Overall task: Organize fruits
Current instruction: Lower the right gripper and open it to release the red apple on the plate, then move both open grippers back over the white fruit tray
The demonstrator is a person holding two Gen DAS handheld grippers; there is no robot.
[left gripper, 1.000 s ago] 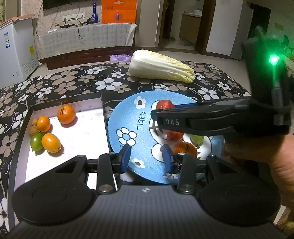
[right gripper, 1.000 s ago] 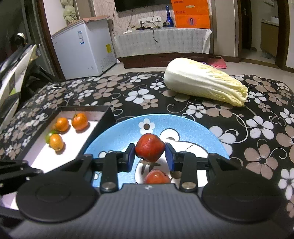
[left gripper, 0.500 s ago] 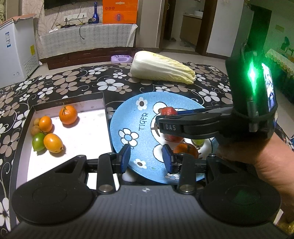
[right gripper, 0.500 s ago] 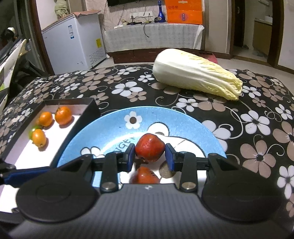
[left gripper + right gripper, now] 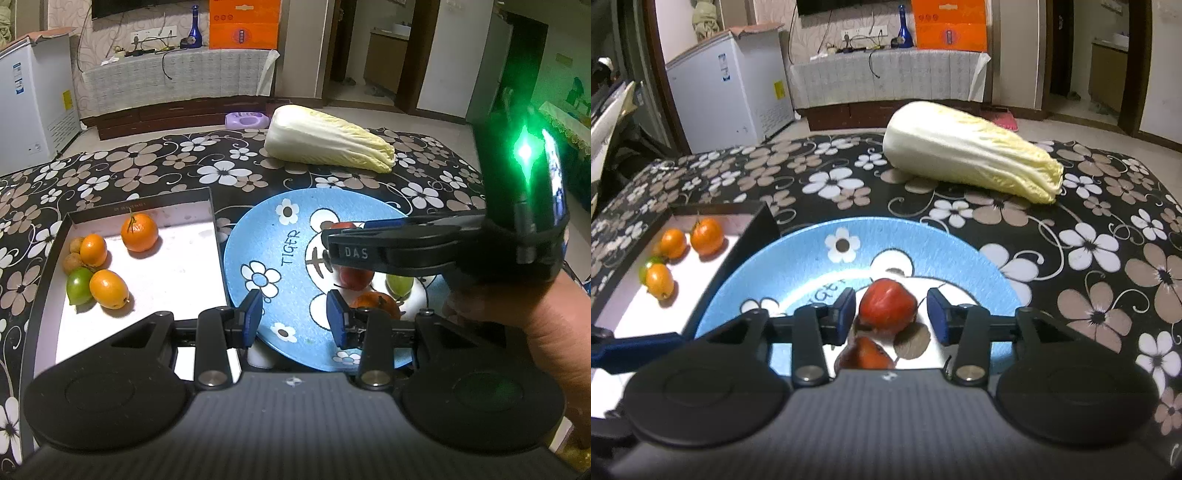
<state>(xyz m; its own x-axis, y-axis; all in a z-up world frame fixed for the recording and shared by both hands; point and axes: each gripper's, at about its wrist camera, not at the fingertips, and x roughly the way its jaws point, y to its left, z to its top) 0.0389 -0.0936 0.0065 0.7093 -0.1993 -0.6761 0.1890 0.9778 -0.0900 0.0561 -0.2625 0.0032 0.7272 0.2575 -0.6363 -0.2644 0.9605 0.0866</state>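
Note:
A blue plate (image 5: 266,236) (image 5: 798,258) holds a red fruit (image 5: 887,309), a second red fruit (image 5: 866,355), an orange fruit (image 5: 373,301) and a green fruit (image 5: 399,283). My right gripper (image 5: 891,314) is open with the first red fruit resting on the plate between its jaws; it shows from the side in the left wrist view (image 5: 332,240). My left gripper (image 5: 295,325) is open and empty over the plate's near rim. A black box with a white floor (image 5: 177,273) holds several orange fruits (image 5: 139,232) and a green one (image 5: 78,285).
A napa cabbage (image 5: 328,140) (image 5: 967,151) lies behind the plate on the black flowered tablecloth (image 5: 1108,258). A white freezer (image 5: 731,88) and a low cabinet stand beyond the table. A hand (image 5: 517,325) holds the right gripper.
My right gripper has opened and let go of the red fruit, which now rests on the plate. The left gripper has stayed open and nearly still.

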